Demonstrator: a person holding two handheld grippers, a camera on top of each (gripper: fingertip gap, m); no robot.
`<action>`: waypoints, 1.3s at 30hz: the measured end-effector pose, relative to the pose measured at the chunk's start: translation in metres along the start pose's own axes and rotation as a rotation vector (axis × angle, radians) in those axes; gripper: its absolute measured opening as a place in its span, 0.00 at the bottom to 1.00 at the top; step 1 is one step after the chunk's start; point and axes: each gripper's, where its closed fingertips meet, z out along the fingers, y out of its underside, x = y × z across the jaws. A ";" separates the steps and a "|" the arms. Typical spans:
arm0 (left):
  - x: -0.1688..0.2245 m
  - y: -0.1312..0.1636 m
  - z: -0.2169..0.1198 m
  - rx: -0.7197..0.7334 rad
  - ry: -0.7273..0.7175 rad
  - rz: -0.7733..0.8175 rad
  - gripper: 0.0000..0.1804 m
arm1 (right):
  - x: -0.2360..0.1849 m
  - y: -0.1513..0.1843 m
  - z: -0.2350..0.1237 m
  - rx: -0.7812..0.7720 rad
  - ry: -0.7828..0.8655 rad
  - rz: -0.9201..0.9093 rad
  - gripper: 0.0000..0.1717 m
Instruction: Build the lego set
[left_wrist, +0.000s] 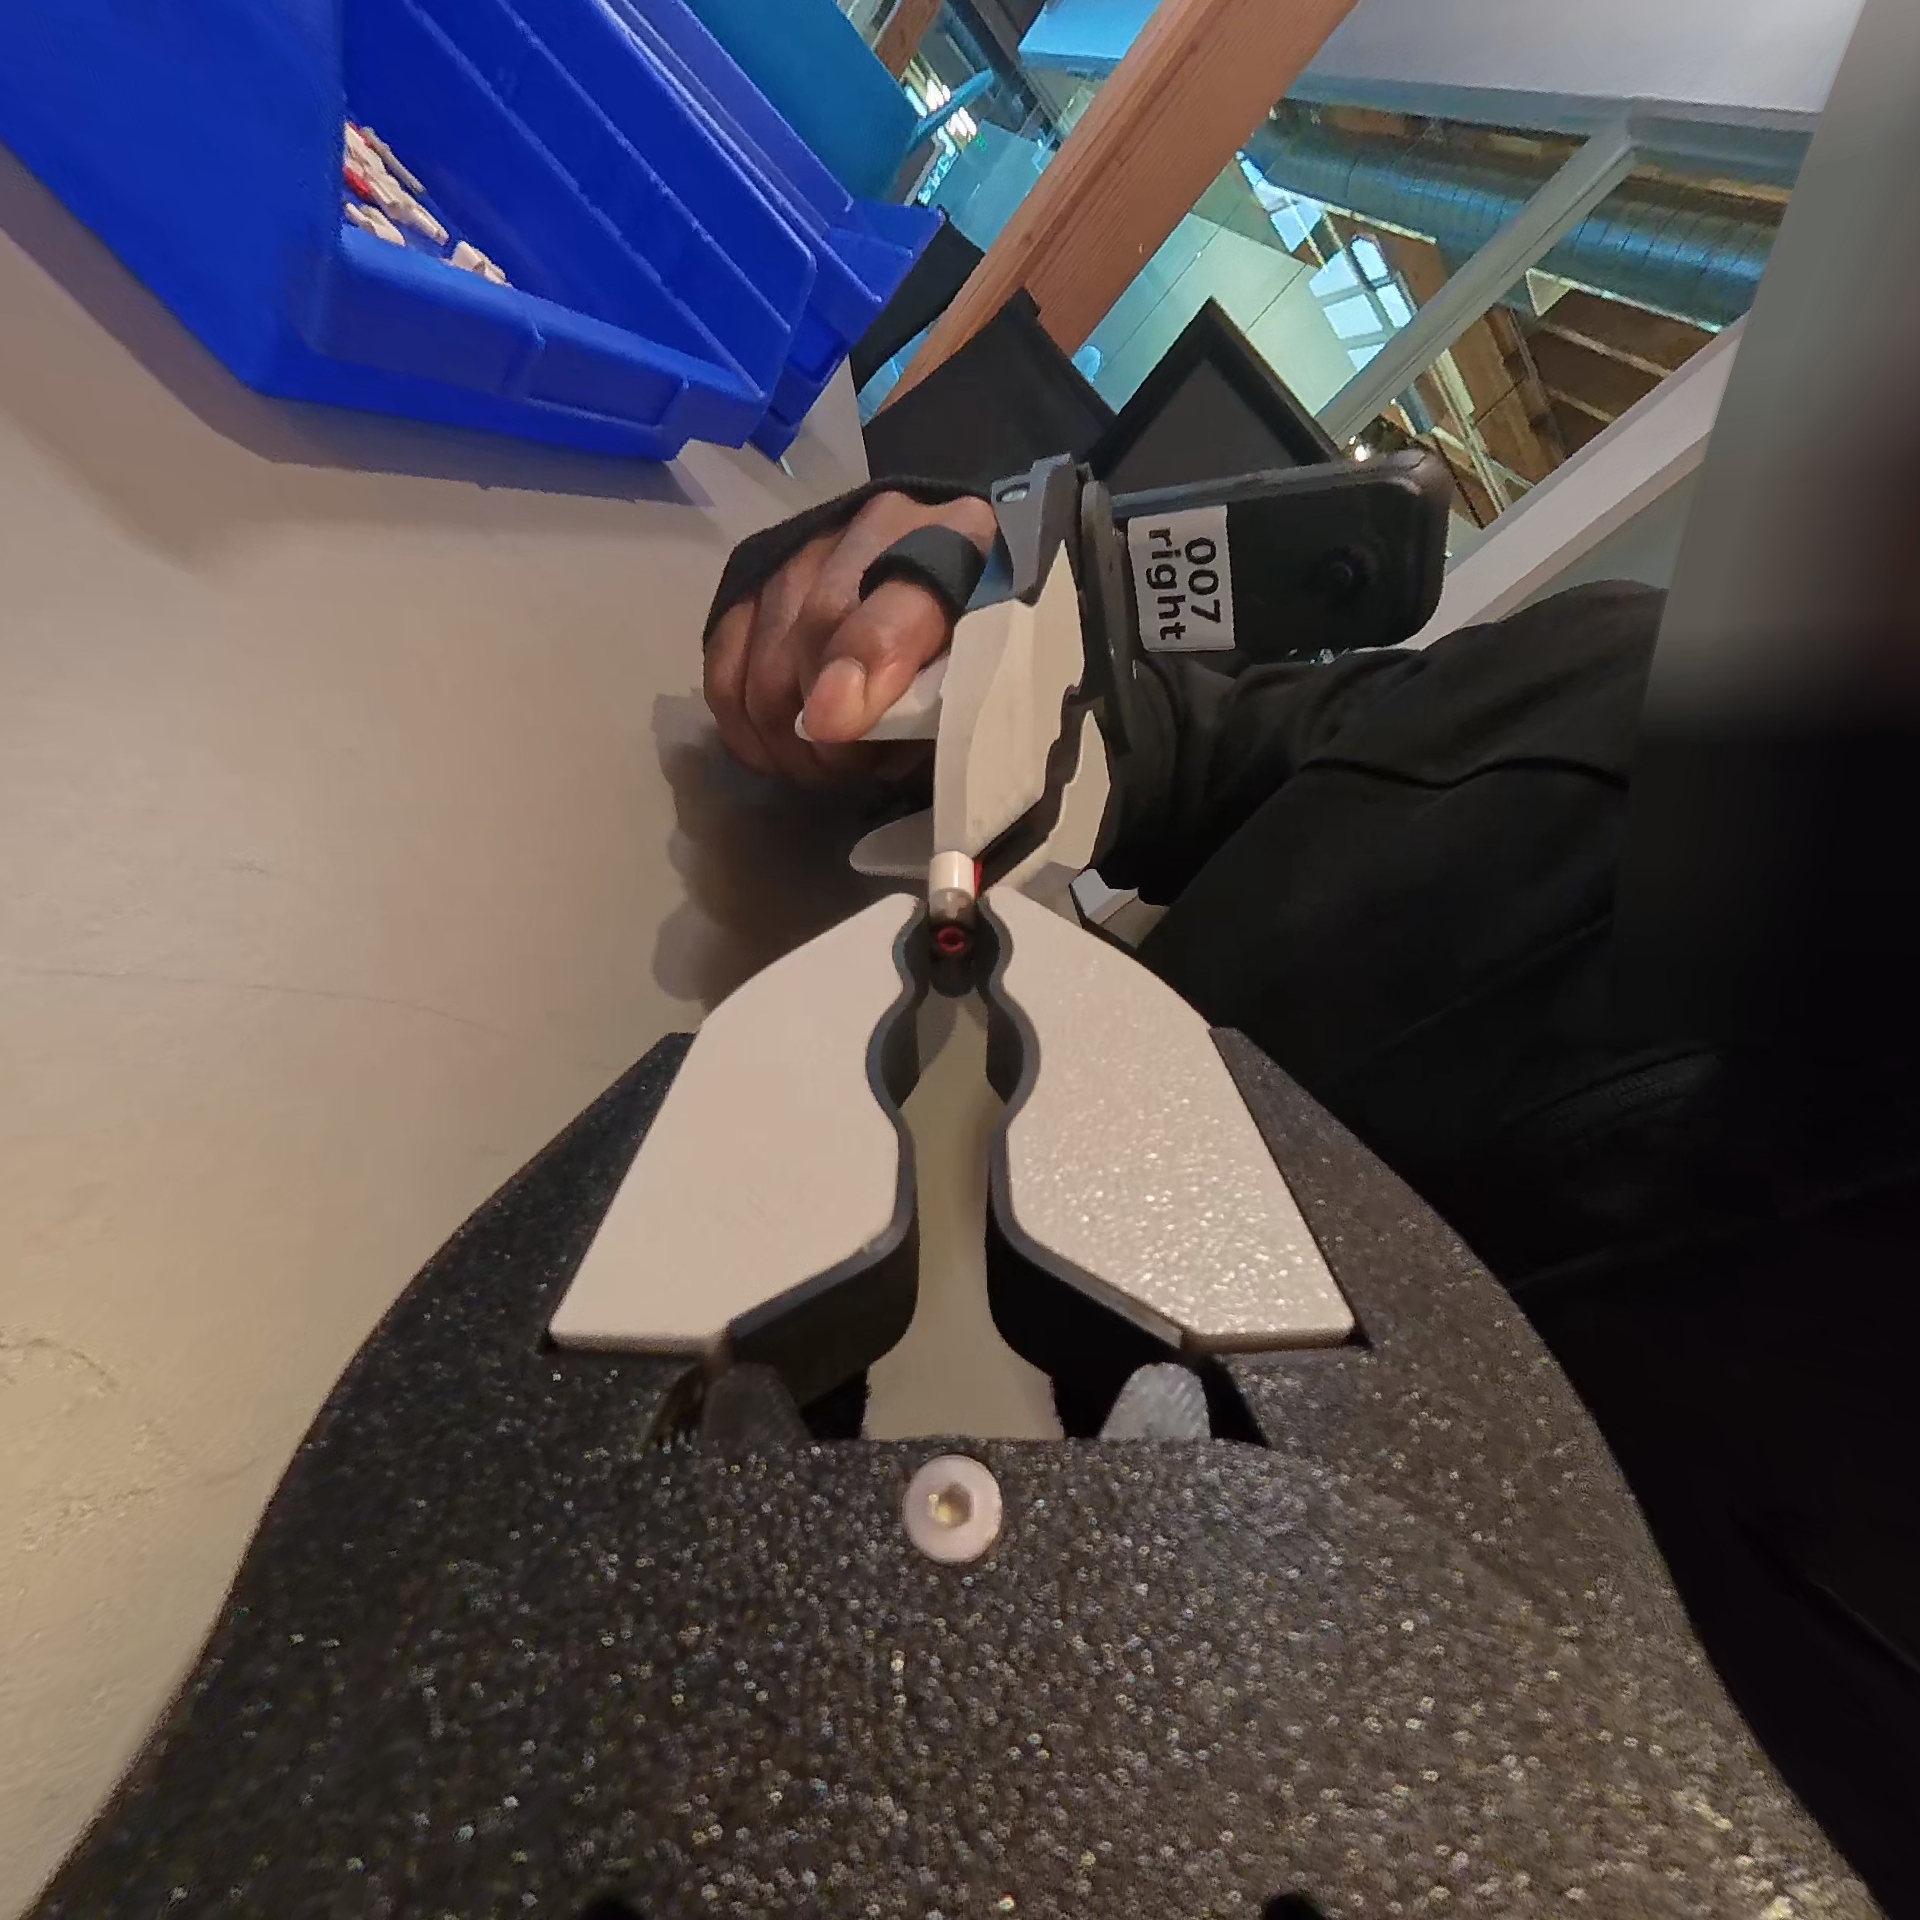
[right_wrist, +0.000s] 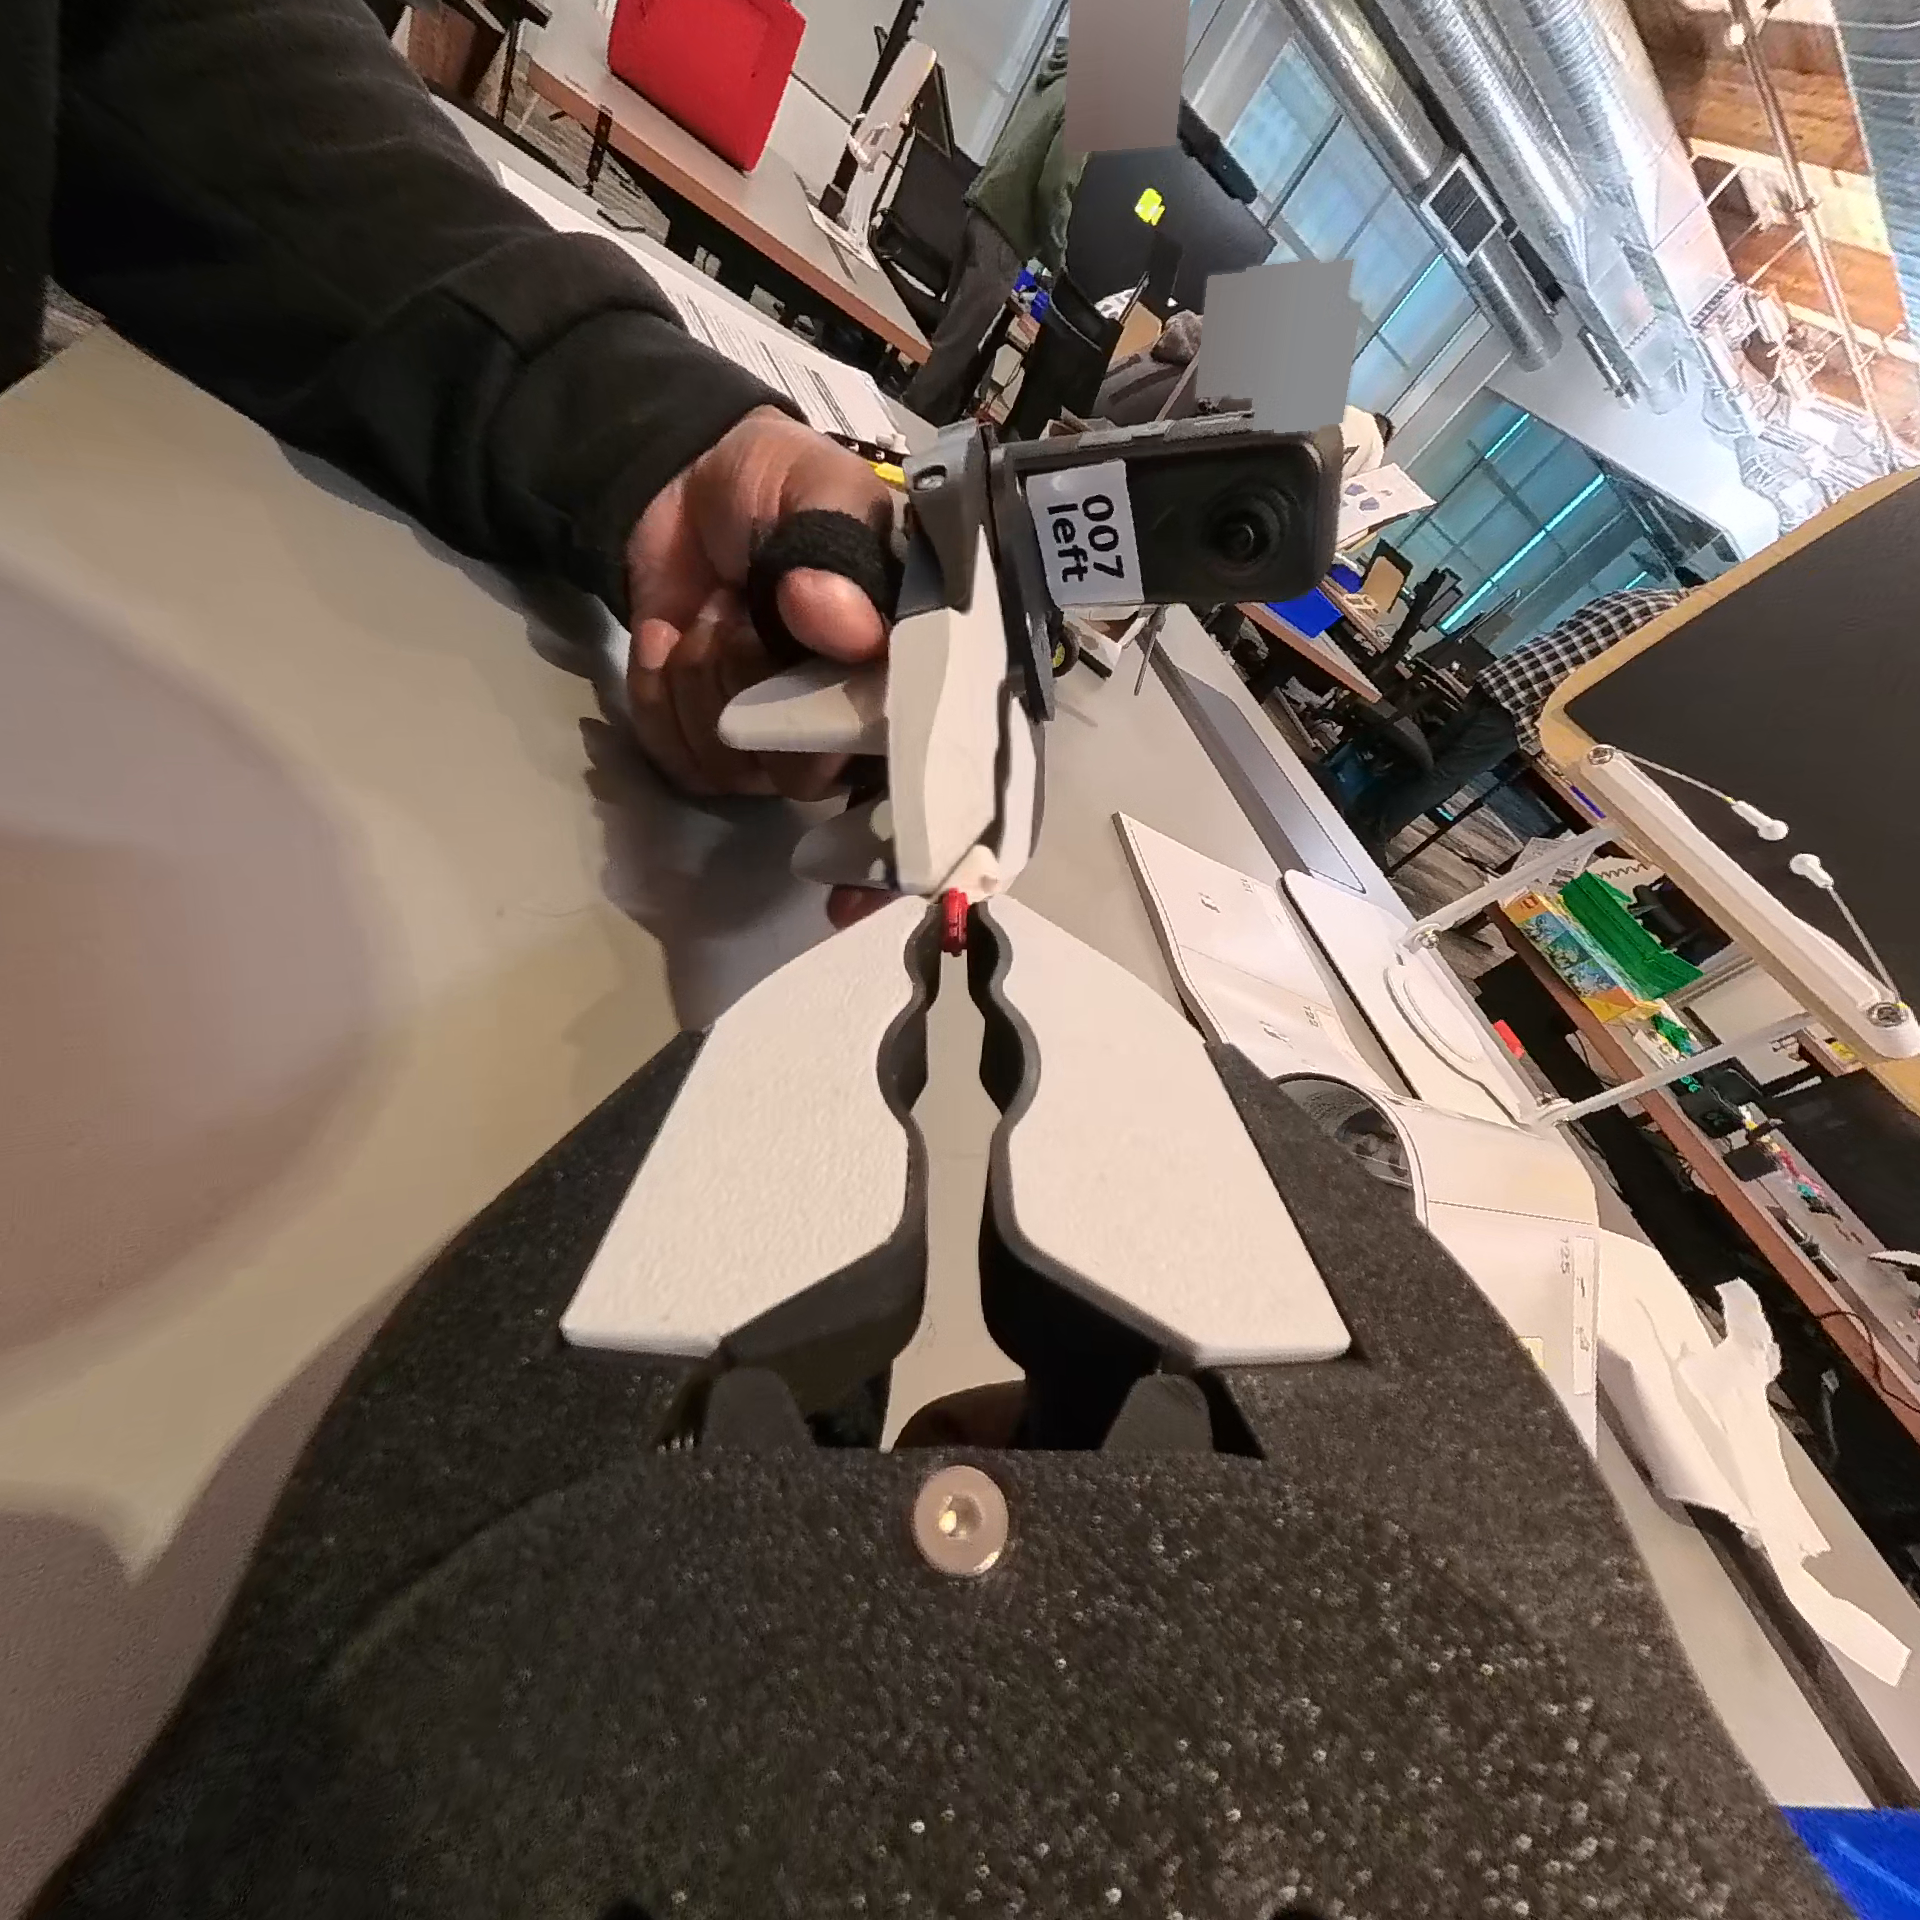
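White plastic, a small white cylinder (left_wrist: 951, 881), sits pinched at the very tips of the left gripper (left_wrist: 951, 920), jutting out past its fingers with a red ring showing at its inner end. The right gripper (right_wrist: 951, 930) meets it nose to nose above the pale worktop (left_wrist: 260, 831). Its fingers are nearly pressed together, nipping a small red piece (right_wrist: 951, 925) whose end lies against the cylinder or just short of it. I cannot tell which. Both parts are tiny and held only at the fingertips, so I judge that any twist of either hand (left_wrist: 821, 644) would tilt them out of line. Firm pinches and square, steady wrists suit this. Blue bins (left_wrist: 520, 312) holding similar white pieces stand well apart, farther back on the worktop.
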 end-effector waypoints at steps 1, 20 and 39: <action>0.000 0.000 0.000 0.004 0.003 -0.005 0.04 | 0.000 0.000 0.000 -0.001 0.001 -0.002 0.02; 0.007 -0.004 -0.001 0.027 0.067 -0.049 0.04 | 0.005 -0.003 0.000 0.000 0.054 -0.021 0.02; 0.013 0.001 0.000 -0.011 0.140 -0.129 0.04 | 0.001 -0.010 -0.001 0.016 0.050 -0.040 0.02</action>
